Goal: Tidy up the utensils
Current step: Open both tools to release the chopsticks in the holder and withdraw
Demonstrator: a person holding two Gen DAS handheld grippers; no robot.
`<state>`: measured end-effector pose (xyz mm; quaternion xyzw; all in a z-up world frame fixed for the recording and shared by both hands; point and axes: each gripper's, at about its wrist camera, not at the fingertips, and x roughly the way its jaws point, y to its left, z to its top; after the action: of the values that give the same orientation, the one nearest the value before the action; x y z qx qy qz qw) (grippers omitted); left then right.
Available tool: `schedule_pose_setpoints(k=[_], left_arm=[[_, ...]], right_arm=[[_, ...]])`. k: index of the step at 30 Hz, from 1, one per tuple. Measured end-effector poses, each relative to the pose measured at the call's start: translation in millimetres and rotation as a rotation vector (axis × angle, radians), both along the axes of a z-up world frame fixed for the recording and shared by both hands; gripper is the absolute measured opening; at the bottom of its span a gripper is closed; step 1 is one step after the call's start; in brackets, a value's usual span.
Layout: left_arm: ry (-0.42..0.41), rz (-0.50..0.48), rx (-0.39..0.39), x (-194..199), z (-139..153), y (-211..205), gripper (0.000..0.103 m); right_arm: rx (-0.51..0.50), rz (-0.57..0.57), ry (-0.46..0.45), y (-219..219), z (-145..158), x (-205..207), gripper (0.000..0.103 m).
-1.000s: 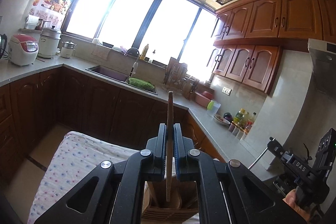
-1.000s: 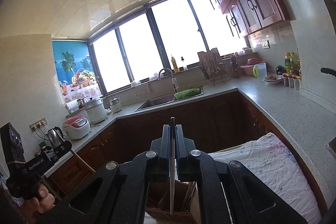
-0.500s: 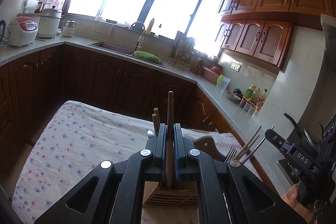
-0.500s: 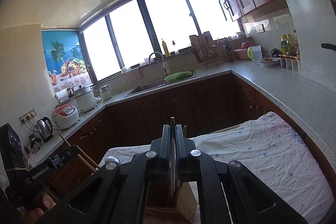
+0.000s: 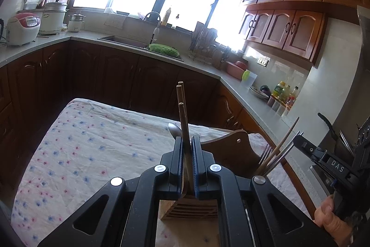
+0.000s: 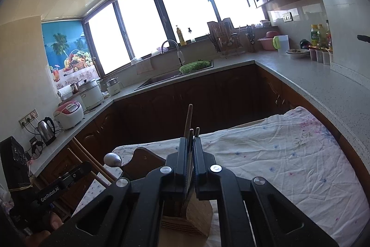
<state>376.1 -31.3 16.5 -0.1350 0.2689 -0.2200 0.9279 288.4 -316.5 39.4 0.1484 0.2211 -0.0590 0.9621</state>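
Left gripper (image 5: 187, 167) clamped on wooden utensil (image 5: 184, 129) above wooden holder (image 5: 189, 208), near edge of floral cloth (image 5: 92, 145). Right gripper (image 6: 191, 168) pinching thin utensil (image 6: 190, 154) over same holder. Likely light, stiff, smooth; best gripped mid-shaft.

Left gripper (image 5: 187, 166) clamped on upright wooden stick (image 5: 184, 129) over slatted wooden utensil holder (image 5: 189, 208) on floral tablecloth (image 5: 92, 145), two chopstick tips (image 5: 180, 94) and spoon bowl (image 5: 174, 130) just behind; right gripper (image 5: 298, 139) at right edge, fork (image 5: 267, 152) near.
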Motion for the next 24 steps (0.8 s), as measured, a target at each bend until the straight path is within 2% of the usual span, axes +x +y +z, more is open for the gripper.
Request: schedule_pose_setpoints(k=[4, 5, 6, 7, 8, 9, 10, 11, 12, 13, 15, 17, 18, 24], left_arm=[[0.015, 0.001, 0.017, -1, -1, -3, 0.008], [0.026, 0.005, 0.022, 0, 1, -3, 0.011], [0.035, 0.010, 0.028, 0, 2, -3, 0.015], [0.041, 0.019, 0.028, -3, 3, -2, 0.026], [0.042, 0.027, 0.026, -7, 5, 0, 0.041], [0.034, 0.034, 0.021, -11, 8, 2, 0.048], [0.020, 0.043, 0.022, -20, 10, 4, 0.059], [0.011, 0.053, 0.031, -27, 12, 5, 0.070], [0.007, 0.066, 0.043, -32, 15, 7, 0.076], [0.002, 0.078, 0.053, -41, 14, 8, 0.082], [-0.001, 0.094, 0.069, -51, 18, 11, 0.087], [0.010, 0.122, 0.098, -62, 18, 11, 0.095], [0.014, 0.138, 0.110, -67, 19, 12, 0.096], [0.013, 0.196, 0.180, -103, 29, 16, 0.099]], right_arm=[[0.021, 0.000, 0.005, -1, -1, 0, 0.005], [0.029, 0.006, 0.009, -2, -1, 0, 0.010], [0.038, 0.009, 0.012, -2, -1, 0, 0.010], [0.043, 0.008, 0.011, -3, -1, -1, 0.010], [0.046, 0.006, 0.011, -4, 0, -2, 0.014], [0.049, 0.007, 0.007, -4, 1, -4, 0.021], [0.053, 0.009, -0.002, -5, 3, -8, 0.027], [0.055, 0.010, -0.019, -5, 6, -12, 0.042], [0.055, 0.006, -0.038, -5, 9, -17, 0.057], [0.055, 0.002, -0.060, -6, 12, -23, 0.063], [0.057, -0.003, -0.101, -7, 18, -35, 0.087], [0.064, -0.007, -0.132, -8, 24, -45, 0.099], [0.069, -0.008, -0.140, -9, 26, -50, 0.102], [0.082, 0.018, -0.137, -4, 32, -76, 0.102]])
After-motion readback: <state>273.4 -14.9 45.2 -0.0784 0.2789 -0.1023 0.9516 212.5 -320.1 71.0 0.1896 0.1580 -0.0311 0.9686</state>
